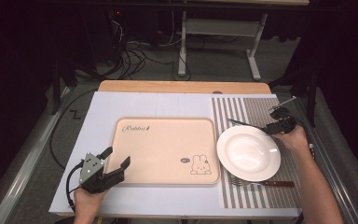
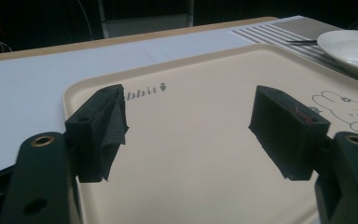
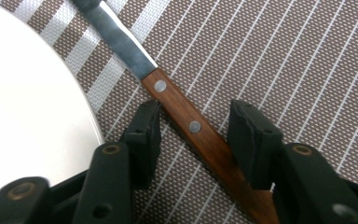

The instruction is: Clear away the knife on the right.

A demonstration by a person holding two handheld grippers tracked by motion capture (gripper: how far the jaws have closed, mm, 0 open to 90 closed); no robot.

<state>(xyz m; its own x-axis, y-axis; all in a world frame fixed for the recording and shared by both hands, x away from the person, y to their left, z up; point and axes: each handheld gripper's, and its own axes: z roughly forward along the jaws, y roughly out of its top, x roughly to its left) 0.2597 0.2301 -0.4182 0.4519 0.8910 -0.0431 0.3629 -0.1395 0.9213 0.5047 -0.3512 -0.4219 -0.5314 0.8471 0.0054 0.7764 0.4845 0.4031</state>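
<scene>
1. The table (image 1: 102, 105) was seen from the high view, covered by a pale sheet, with a wooden edge showing at its far side.
2. A beige tray (image 1: 165, 149) printed with a rabbit drawing was laid flat near the middle of the table; in the left gripper view the tray (image 2: 191, 116) was seen beyond the jaws, bare.
3. A striped brown and white placemat (image 1: 251, 109) was spread on the right part of the table, just beside the tray.
4. A white plate (image 1: 248, 152) was set on the placemat, its left rim close to the tray's right edge.
5. The left claw (image 1: 117, 158) was held over the near left corner of the tray; its jaws were seen standing wide apart with nothing between them, as in the left gripper view (image 2: 189, 135).
6. The right claw (image 1: 274, 122) was held low at the far right side of the plate. In the right gripper view (image 3: 193, 140) its jaws were seen partly apart, one on each side of the knife's handle, with a gap left on both sides, so the handle was not clamped.
7. The knife (image 3: 177, 109), with a riveted wooden handle and a steel blade, was laid flat on the placemat just beside the plate's rim, its blade pointing away from the claw.
8. A fork (image 1: 261, 183) with a wooden handle was laid on the placemat at the near edge of the plate.
</scene>
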